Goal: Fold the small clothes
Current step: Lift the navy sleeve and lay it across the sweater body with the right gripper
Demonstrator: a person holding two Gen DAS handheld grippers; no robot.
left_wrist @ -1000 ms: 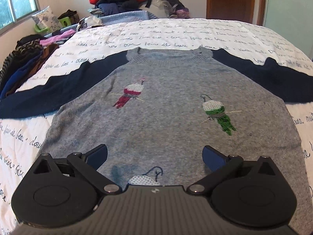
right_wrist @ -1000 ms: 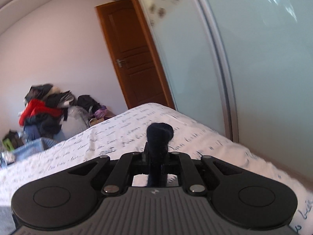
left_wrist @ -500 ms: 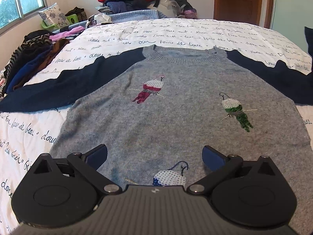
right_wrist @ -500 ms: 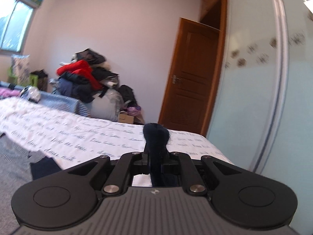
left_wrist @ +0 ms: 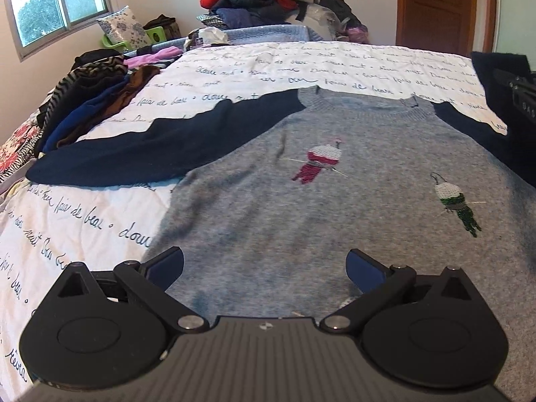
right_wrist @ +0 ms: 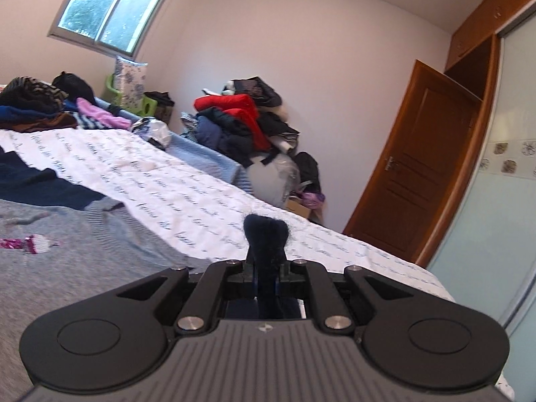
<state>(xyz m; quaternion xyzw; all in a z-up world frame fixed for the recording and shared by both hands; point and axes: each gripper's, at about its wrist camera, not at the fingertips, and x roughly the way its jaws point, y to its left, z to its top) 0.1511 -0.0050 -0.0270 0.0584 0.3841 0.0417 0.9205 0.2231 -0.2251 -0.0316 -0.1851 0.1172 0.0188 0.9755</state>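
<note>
**Inspector:** Your left gripper hangs over the lower front of the grey sweater, fingers spread wide, nothing between them. That spread is unchanged from a second ago. The view has slid across the garment since then: the red-and-white embroidered bird now sits near the centre, the green one far to the right, and more of the left navy sleeve is in view.

**Operator:** And my right side?

**Inspector:** Your right gripper is pressed together on a tuft of navy knit, the right navy sleeve, pinched as it was before. Your wrist has rolled a good deal: a second ago the view showed mostly the wardrobe's sliding door; now it takes in the window, the clothes heap by the wall and the sweater's collar. The lifted sleeve now stands dark at the right edge of the left view, where it did not show a second ago.

**Operator:** Where does the sweater lie?

**Inspector:** Front up on the bed, on the script-printed cover, body flat, left sleeve stretched out towards the folded clothes stack at the bed's edge.
</note>
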